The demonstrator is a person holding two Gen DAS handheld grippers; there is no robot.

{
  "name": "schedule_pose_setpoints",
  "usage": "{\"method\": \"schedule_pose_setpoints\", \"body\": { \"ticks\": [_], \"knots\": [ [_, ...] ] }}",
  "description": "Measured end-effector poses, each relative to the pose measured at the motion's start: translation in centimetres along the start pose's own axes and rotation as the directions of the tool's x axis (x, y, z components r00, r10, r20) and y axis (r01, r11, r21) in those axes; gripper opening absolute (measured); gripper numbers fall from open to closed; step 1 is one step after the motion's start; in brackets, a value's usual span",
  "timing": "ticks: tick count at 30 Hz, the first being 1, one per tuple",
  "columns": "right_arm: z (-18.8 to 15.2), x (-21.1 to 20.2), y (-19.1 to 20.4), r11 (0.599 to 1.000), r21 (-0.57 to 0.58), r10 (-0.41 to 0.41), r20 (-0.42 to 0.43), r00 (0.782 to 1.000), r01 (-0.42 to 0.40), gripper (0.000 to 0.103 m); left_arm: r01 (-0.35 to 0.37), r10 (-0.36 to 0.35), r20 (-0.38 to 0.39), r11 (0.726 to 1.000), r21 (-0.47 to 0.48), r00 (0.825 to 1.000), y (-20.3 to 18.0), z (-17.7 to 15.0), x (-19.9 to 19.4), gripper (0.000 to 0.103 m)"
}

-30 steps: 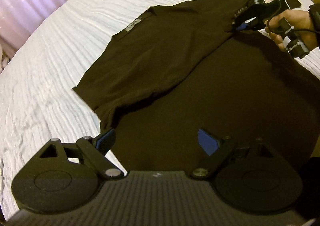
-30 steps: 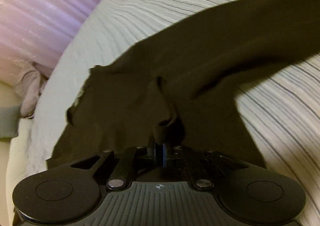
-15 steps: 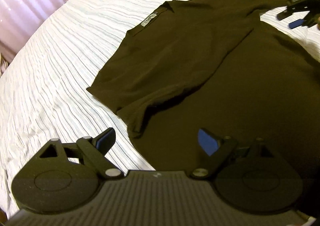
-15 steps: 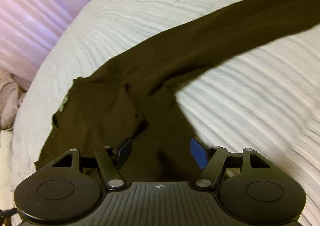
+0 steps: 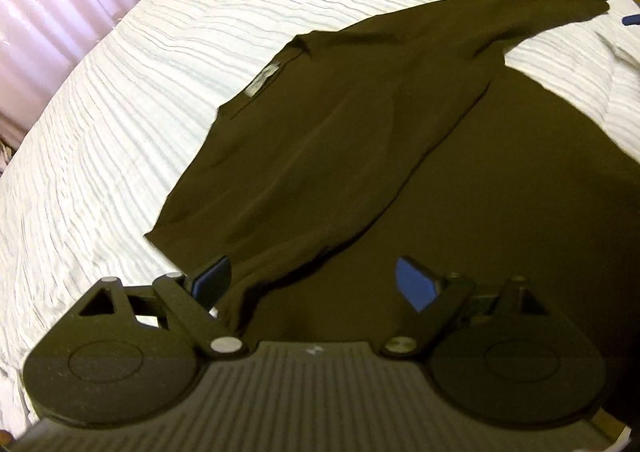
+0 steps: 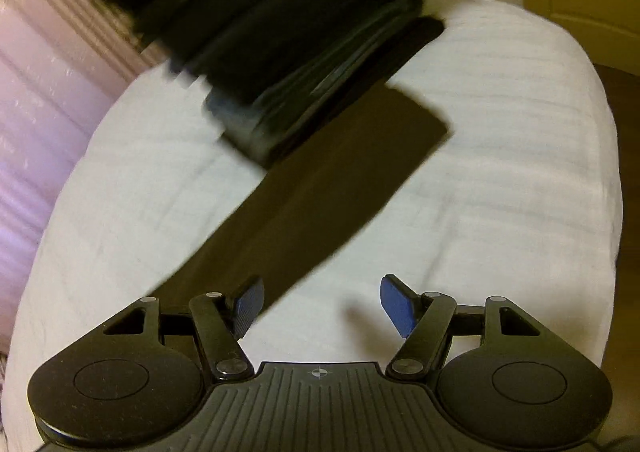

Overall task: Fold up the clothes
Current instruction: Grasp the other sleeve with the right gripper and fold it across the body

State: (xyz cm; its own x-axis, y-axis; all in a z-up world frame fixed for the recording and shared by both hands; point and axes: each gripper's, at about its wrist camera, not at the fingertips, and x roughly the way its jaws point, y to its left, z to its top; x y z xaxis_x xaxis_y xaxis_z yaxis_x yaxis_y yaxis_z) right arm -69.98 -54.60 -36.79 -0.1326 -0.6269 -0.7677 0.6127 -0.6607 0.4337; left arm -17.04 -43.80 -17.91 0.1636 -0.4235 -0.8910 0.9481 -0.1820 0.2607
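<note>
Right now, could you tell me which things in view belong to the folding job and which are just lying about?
Part of the job:
- dark long-sleeved shirt, spread on the bed
- its outstretched sleeve
- left gripper, jaws open
- right gripper, jaws open

Just lying about:
- stack of folded clothes
- white bedspread
- pink curtain

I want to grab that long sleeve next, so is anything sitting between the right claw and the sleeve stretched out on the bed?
Nothing visible does. The right claw is open over the white bedspread, and the dark sleeve runs from beside its left finger pad toward the stack of folded clothes. The stack sits at the sleeve's far end, not in the path.
</note>
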Motion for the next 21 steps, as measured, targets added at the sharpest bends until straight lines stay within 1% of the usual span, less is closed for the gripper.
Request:
{"method": "schedule_pose_setpoints", "body": {
  "ticks": [3, 5, 9, 11, 12, 13, 14, 15, 16, 18, 20, 21],
  "knots": [
    [3.6, 2.8, -3.8, 0.999, 0.048, -0.014, 0.002, 1.0, 0.014, 0.068, 0.013, -0.014, -0.028, 1.0, -0.008, 1.0, -3.5, 3.0, 0.7, 0.087],
    [5.3, 4.9, -6.1, 0.994, 0.106, 0.014, 0.009, 1.0, -0.014, 0.068, 0.037, -0.037, -0.051, 0.999, 0.007, 0.998, -6.4, 4.7, 1.5, 0.087],
    [7.4, 8.2, -9.3, 0.983, 0.171, 0.065, 0.013, 0.998, -0.066, 0.067, 0.089, -0.083, -0.065, 0.992, 0.088, 0.994, -11.1, 8.0, 2.6, 0.087],
    [8.0, 9.2, -10.4, 0.974, 0.208, 0.088, 0.009, 0.996, -0.088, 0.067, 0.093, -0.086, -0.064, 0.989, 0.118, 0.994, -12.6, 9.2, 2.7, 0.087],
    [8.3, 9.4, -10.8, 0.969, 0.227, 0.101, 0.01, 0.995, -0.101, 0.064, 0.093, -0.086, -0.062, 0.988, 0.122, 0.994, -12.9, 9.6, 2.8, 0.087],
    [8.5, 9.6, -11.2, 0.963, 0.246, 0.114, 0.011, 0.993, -0.113, 0.052, 0.09, -0.084, -0.061, 0.989, 0.121, 0.995, -13.1, 10.0, 2.7, 0.087],
    [8.8, 9.8, -11.5, 0.956, 0.265, 0.127, 0.012, 0.992, -0.126, 0.018, 0.086, -0.079, -0.062, 0.989, 0.118, 0.995, -13.2, 10.2, 2.7, 0.087],
    [9.0, 9.9, -11.9, 0.949, 0.284, 0.14, 0.014, 0.99, -0.139, 0.01, 0.079, -0.072, -0.063, 0.99, 0.114, 0.995, -13.1, 10.4, 2.7, 0.087],
    [9.2, 9.7, -11.8, 0.946, 0.292, 0.145, 0.014, 0.989, -0.143, 0.009, 0.071, -0.064, -0.062, 0.991, 0.109, 0.996, -13.0, 10.3, 2.6, 0.087],
    [9.4, 8.6, -10.4, 0.954, 0.265, 0.138, 0.016, 0.99, -0.138, 0.008, 0.058, -0.053, -0.057, 0.993, 0.098, 0.997, -12.6, 10.2, 2.3, 0.087],
    [9.4, 6.8, -8.0, 0.973, 0.194, 0.125, 0.022, 0.992, -0.127, 0.008, 0.051, -0.047, -0.045, 0.995, 0.083, 0.998, -12.0, 9.6, 1.7, 0.087],
    [9.3, 5.8, -6.2, 0.983, 0.131, 0.127, 0.028, 0.992, -0.13, 0.008, 0.048, -0.046, -0.037, 0.996, 0.075, 0.998, -11.7, 9.3, 1.3, 0.087]
  ]
}}
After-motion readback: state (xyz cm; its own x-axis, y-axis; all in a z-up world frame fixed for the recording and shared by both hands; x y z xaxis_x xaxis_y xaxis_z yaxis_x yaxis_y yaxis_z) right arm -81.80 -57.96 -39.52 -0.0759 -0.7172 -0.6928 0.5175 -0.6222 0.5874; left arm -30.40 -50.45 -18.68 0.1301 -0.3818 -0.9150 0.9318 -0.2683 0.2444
